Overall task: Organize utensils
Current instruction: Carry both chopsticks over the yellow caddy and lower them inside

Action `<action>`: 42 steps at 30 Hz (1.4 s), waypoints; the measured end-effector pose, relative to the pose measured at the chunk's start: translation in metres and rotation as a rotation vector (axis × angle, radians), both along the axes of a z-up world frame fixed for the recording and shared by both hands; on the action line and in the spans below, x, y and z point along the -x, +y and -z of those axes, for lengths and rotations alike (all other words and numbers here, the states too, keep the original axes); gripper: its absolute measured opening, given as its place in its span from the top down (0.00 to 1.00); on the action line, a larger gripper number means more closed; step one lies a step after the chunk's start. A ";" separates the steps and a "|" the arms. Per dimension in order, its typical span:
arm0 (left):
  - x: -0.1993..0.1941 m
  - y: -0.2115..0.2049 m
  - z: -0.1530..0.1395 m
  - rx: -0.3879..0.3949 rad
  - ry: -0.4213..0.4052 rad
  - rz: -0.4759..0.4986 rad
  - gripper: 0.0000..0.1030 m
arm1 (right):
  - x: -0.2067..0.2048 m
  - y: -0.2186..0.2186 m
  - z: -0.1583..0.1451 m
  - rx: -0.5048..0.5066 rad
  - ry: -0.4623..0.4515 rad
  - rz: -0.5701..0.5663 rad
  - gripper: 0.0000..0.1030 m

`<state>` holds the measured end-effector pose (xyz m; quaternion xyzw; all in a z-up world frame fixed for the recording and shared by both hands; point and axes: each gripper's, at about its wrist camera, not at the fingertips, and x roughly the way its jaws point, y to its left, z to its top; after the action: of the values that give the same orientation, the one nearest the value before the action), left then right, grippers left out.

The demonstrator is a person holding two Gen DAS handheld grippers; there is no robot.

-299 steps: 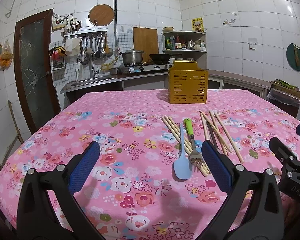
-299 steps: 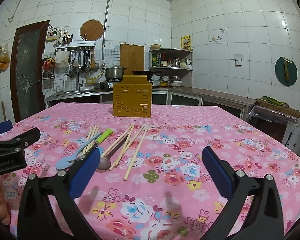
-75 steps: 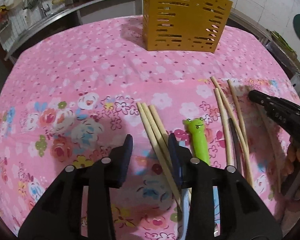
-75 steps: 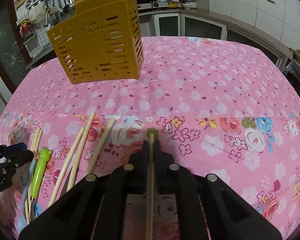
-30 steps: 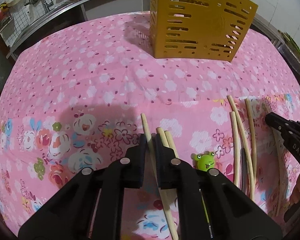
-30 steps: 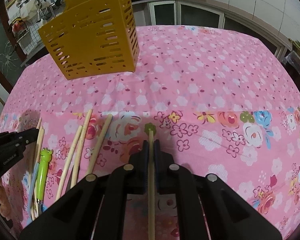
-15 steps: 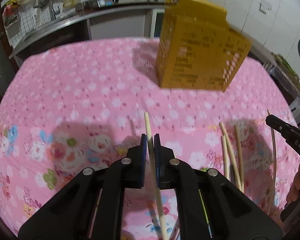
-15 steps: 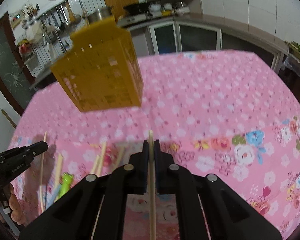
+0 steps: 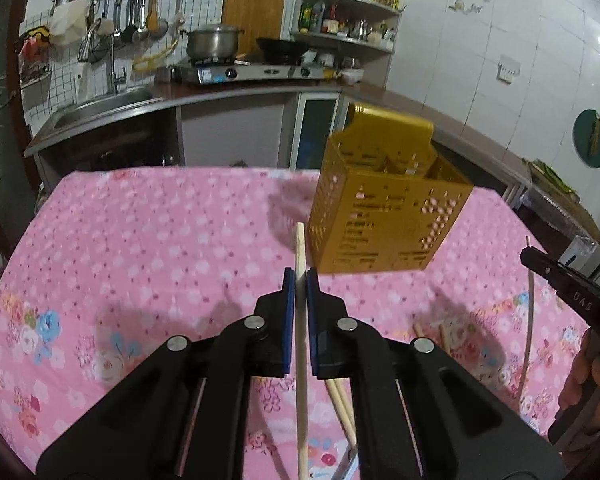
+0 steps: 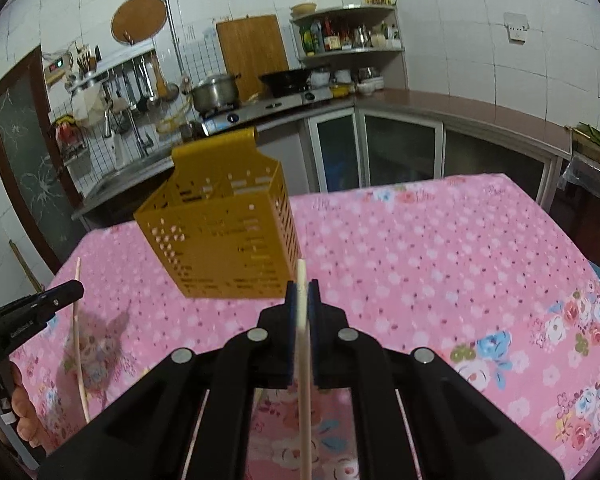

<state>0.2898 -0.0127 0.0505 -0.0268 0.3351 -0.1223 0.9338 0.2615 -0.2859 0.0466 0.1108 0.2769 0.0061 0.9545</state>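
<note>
Left wrist view first: the left gripper (image 9: 300, 280) is pinching a wooden chopstick (image 9: 300, 252) tight between its blue pads (image 9: 287, 316). The stick's long axis is running straight up the middle of the frame, tip pointing at the lower left corner of the yellow utensil holder (image 9: 384, 216), which is sitting on the pink floral tablecloth (image 9: 160, 248) right of center. This view is looking down into the holder's open top, though it's too blurry to make out the compartments. A few loose chopsticks (image 9: 340, 400) are lying on the cloth at the bottom, just right of the held one. At the right edge the other gripper (image 9: 568, 292) is poking in with "DAS" printed on it, and a thin stick is running through it.

Right wrist view: the left tool is showing up at the left edge, its stick (image 10: 77, 336) standing roughly vertical, with white lettering on the body that I can't read. Only this view is showing the person's hand (image 10: 24, 412) under it. In the center the right gripper (image 10: 302, 286) is clamping a second chopstick (image 10: 302, 300), also lined up along the fingers, tip pointing up at the holder's (image 10: 220, 232) bottom right corner.
</note>
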 end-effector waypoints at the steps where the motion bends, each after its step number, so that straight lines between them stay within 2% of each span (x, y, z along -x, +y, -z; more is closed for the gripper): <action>1: -0.001 0.000 -0.003 0.006 -0.007 0.005 0.96 | 0.000 0.000 -0.001 -0.001 -0.009 0.001 0.95; 14: -0.002 0.002 -0.039 0.052 -0.156 0.013 0.96 | -0.002 -0.004 -0.045 -0.004 -0.201 0.014 0.95; 21: -0.012 -0.011 -0.094 0.071 -0.273 0.028 0.96 | -0.018 -0.004 -0.097 -0.010 -0.315 0.005 0.95; 27: -0.043 -0.037 -0.155 0.072 -0.378 0.042 0.96 | -0.041 0.007 -0.155 0.033 -0.424 -0.003 0.95; 30: -0.063 -0.049 -0.168 0.083 -0.407 0.046 0.96 | -0.054 0.009 -0.173 0.043 -0.461 0.004 0.95; 33: -0.076 -0.063 -0.170 0.082 -0.437 0.049 0.96 | -0.070 0.009 -0.178 0.036 -0.486 0.017 0.95; 36: -0.093 -0.082 -0.162 0.025 -0.489 0.037 0.96 | -0.086 0.006 -0.175 0.028 -0.493 0.030 0.95; 39: -0.112 -0.092 -0.148 0.008 -0.469 0.038 0.96 | -0.102 0.006 -0.161 0.031 -0.477 0.023 0.95; 42: -0.125 -0.097 -0.124 -0.012 -0.448 0.026 0.96 | -0.111 0.011 -0.140 0.080 -0.462 0.009 0.95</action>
<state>0.4143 -0.1097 0.1747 0.0110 0.1203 -0.1352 0.9834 0.3729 -0.2749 0.1864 0.0701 0.0504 0.0160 0.9961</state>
